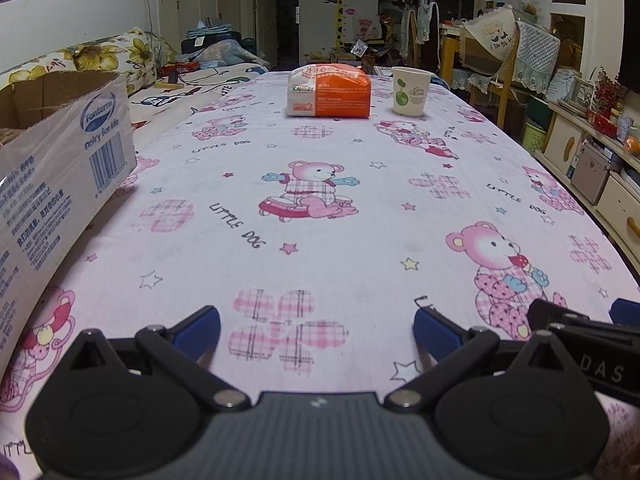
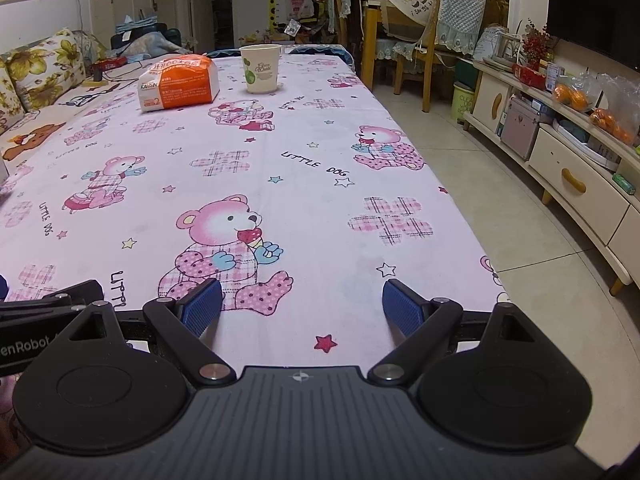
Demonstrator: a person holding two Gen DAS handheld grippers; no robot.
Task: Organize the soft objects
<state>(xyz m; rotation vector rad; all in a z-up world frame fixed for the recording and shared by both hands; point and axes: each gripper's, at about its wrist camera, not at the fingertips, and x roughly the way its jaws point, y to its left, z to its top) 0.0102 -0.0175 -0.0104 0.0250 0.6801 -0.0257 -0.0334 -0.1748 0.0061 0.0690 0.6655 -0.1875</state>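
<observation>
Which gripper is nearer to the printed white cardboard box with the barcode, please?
Left. The printed white cardboard box stands just beside the open left gripper, on its left. The open right gripper is farther right, on the left gripper's other side.

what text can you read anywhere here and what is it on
"Fonterra" and "Dairy for life": cardboard box; its small print below is unreadable.
"LITTLE DOG": tablecloth.
"2" and a brand starting "KA": orange tissue pack; the rest is blurred.
"DAS": right gripper.
"enRobot": left gripper.
Print on paper cup: too small to read.
</observation>
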